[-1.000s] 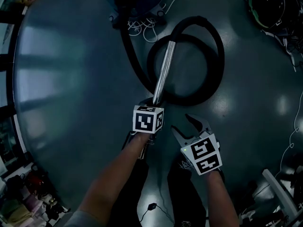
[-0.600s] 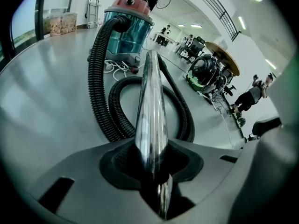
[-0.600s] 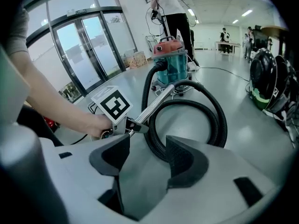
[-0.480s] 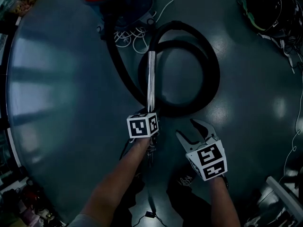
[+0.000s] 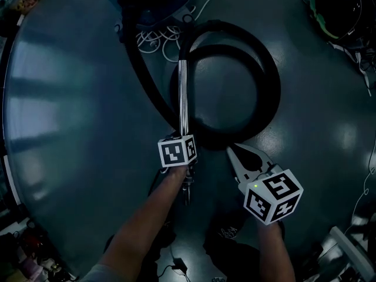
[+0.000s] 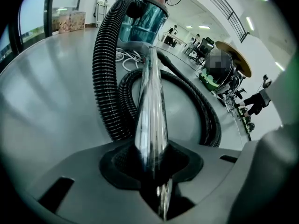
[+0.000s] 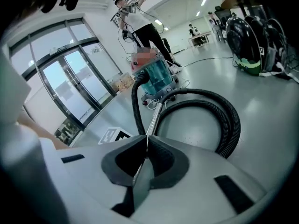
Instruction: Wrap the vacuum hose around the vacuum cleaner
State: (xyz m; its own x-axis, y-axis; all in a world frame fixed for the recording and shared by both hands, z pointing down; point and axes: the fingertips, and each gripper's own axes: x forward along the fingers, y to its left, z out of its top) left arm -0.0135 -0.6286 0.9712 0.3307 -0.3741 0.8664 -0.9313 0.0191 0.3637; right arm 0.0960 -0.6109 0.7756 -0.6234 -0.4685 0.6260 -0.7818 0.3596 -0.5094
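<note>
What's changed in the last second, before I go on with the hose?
The right tongs have just closed, with nothing between them. The left tongs swung the tube from leaning right to pointing almost straight at the vacuum. Unchanged: the left tongs still grip the tube, and the hose still lies in one loop.

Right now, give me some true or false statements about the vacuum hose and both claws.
The black hose lies looped on the floor. True.
The right claw holds the hose. False: its jaws have just closed on nothing.
The left claw grips the chrome wand. True.
The hose is wound around the vacuum cleaner. False: its loop lies on the floor beside it.
</note>
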